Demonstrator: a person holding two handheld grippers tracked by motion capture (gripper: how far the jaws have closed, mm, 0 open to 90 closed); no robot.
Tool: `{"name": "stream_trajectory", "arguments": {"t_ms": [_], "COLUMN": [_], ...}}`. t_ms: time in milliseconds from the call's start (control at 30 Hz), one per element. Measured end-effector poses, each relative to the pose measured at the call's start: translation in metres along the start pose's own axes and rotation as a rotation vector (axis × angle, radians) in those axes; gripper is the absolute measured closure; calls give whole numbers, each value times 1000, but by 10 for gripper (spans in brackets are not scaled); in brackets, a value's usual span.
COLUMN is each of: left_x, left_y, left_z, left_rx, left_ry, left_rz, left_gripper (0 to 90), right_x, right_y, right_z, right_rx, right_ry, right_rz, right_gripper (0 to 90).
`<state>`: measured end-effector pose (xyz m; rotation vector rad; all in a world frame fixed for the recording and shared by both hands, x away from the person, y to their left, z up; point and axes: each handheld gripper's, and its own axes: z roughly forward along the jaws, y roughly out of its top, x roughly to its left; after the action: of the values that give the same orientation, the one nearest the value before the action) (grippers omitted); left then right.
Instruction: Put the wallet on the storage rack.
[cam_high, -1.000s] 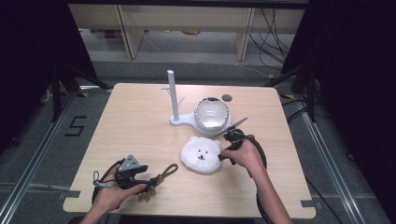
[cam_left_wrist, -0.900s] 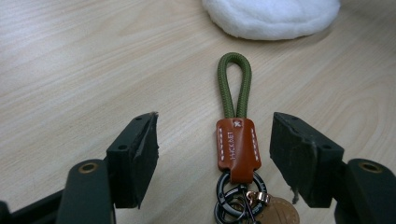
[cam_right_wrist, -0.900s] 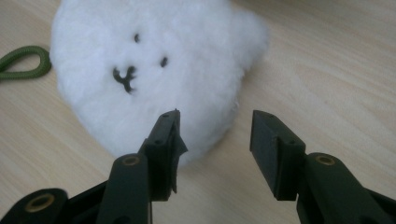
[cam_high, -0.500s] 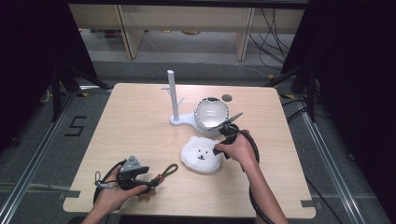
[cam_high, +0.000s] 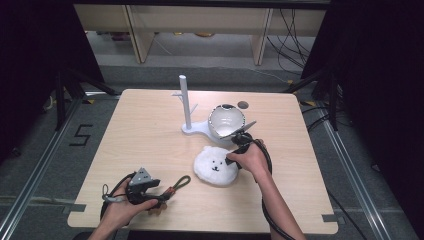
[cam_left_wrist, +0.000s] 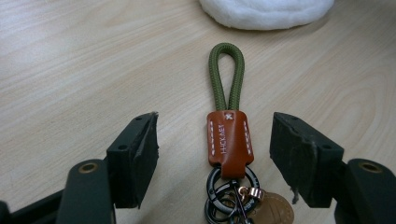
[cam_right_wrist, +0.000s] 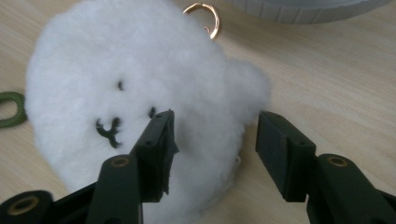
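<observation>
A white fluffy bear-face plush (cam_high: 215, 166) lies on the table's middle right. My right gripper (cam_high: 233, 156) is at its right edge. In the right gripper view the jaws (cam_right_wrist: 215, 126) stand open and have just been opening; the plush's (cam_right_wrist: 140, 79) rim lies between them, with no pad pressing on it. A gold ring (cam_right_wrist: 205, 16) sticks out from its far side. A keychain (cam_left_wrist: 227, 135), a brown leather tab with a green cord loop and dark rings, lies flat between the open jaws of my left gripper (cam_left_wrist: 215, 126), untouched. In the high view that gripper (cam_high: 161, 196) rests near the front left edge.
A white stand with an upright post (cam_high: 186, 102) and a round white bowl-shaped piece (cam_high: 226, 120) stands behind the plush. A dark round spot (cam_high: 243, 105) marks the table at the back. The table's front edge runs just below my left hand.
My right hand has slid a little left and down onto the plush's right edge. The left hand and the keychain have stayed put.
</observation>
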<state>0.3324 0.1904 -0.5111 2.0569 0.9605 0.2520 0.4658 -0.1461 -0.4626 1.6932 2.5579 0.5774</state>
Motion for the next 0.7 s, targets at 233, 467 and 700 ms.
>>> {"name": "stream_trajectory", "arguments": {"t_ms": [233,467,700], "left_x": [2,1,3], "left_y": [-1,-2,-2], "left_z": [-1,0,-2], "left_rx": [7,-15,-2], "left_ry": [1,2,10], "left_rz": [15,-5,8], "left_gripper": [319,319,320], "right_x": [4,3,10], "right_y": [1,-1,-7], "right_z": [10,2,-22], "right_rx": [19,-49,-167], "right_ry": [2,29,36], "right_rz": [-56,-175,-272], "right_gripper": [672,804,819]}}
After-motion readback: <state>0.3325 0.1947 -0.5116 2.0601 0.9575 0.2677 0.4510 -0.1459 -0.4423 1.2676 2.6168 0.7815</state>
